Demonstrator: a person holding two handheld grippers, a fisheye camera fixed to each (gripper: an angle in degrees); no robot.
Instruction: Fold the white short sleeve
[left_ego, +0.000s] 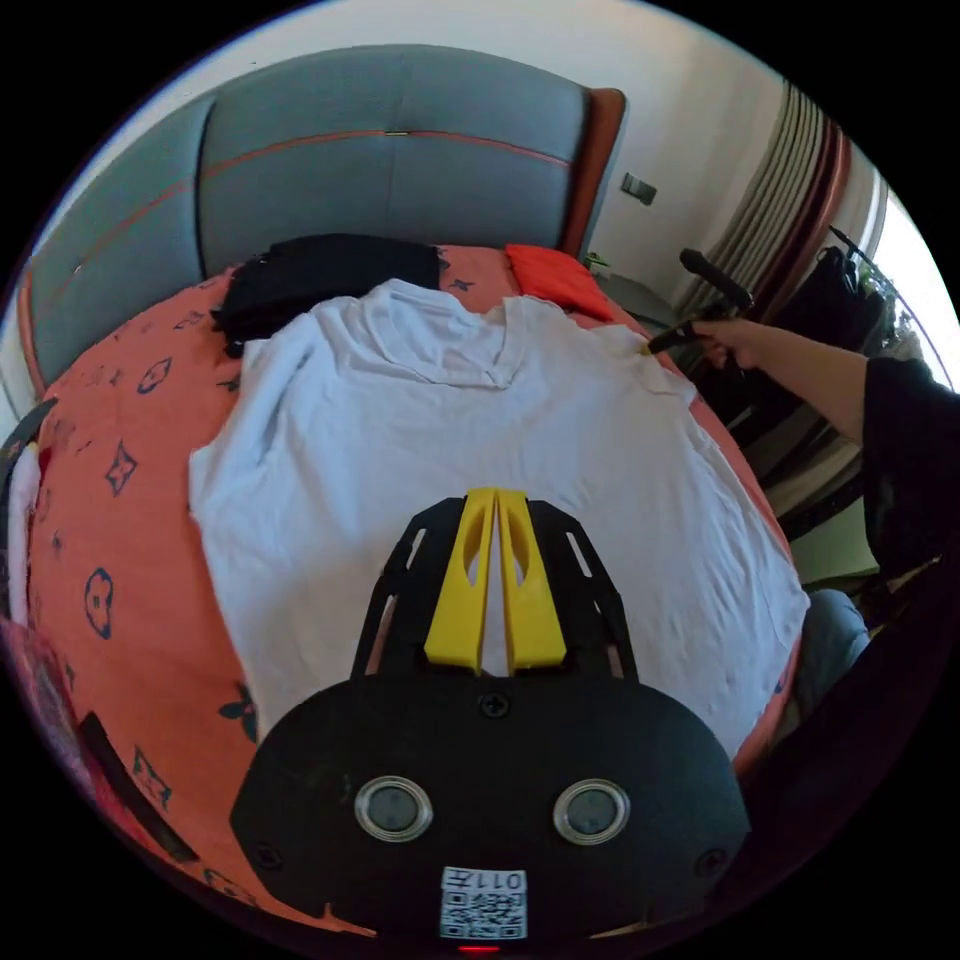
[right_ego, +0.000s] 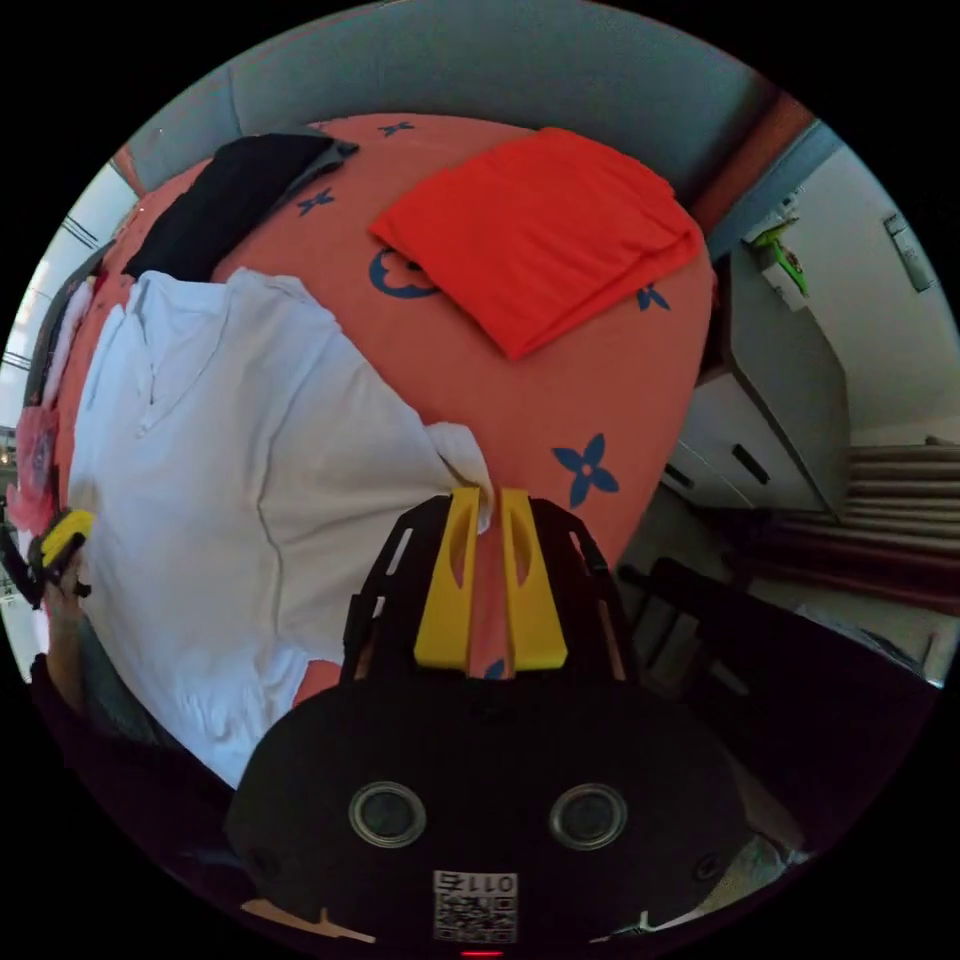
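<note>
White short sleeve laid flat on orange bedspread, long axis hem-to-collar, collar toward grey headboard. Left gripper held above hem half, jaws pressed together, nothing pinched. Right gripper at sleeve tip; grip on cloth cannot be told. Folded red garment seen clearly in right gripper view.

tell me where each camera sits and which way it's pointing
Left gripper view: rides on the left claw, above the white shirt, facing the grey headboard; a forearm shows holding the other claw at the shirt's far sleeve.
Right gripper view: rides on the right claw at the shirt's sleeve tip, facing the folded red garment; a hand shows with the other claw.
Shared: the shirt, the black garment, the orange bedsheet.
</note>
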